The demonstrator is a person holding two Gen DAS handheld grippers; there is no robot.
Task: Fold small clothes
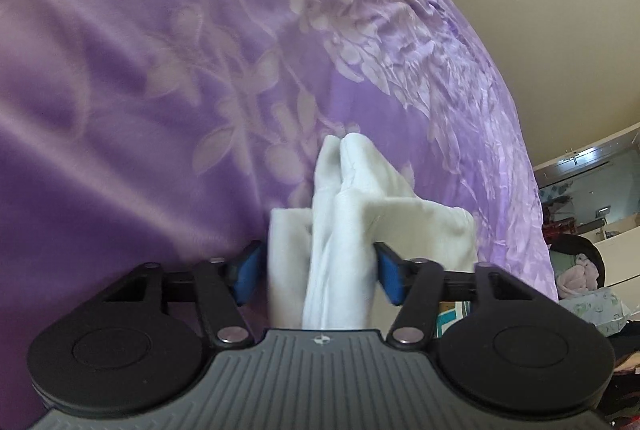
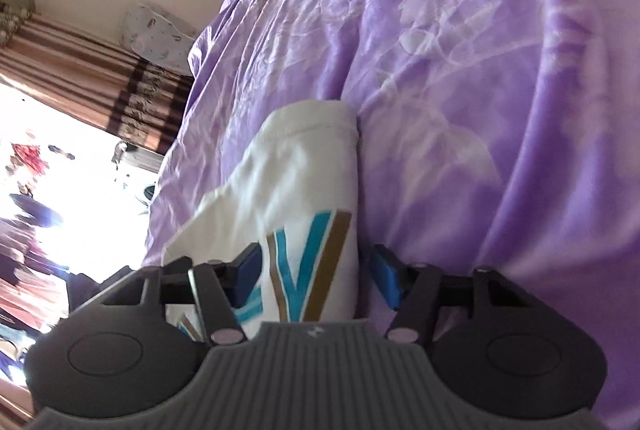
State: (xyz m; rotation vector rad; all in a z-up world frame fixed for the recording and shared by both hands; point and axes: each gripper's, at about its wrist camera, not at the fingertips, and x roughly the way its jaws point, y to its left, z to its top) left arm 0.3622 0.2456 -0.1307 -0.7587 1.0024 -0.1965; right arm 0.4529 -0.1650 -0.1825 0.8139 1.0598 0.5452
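Left wrist view: the left hand-held gripper grasps the bunched white garment above the purple bed cover, while the right hand-held gripper stands spread around its printed end, probably to carry the fold.

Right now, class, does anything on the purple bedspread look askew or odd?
The white garment with teal and gold lettering is bunched, not flat: the left gripper squeezes crumpled folds of it, uneven above the purple floral bedspread. Nothing looks torn.
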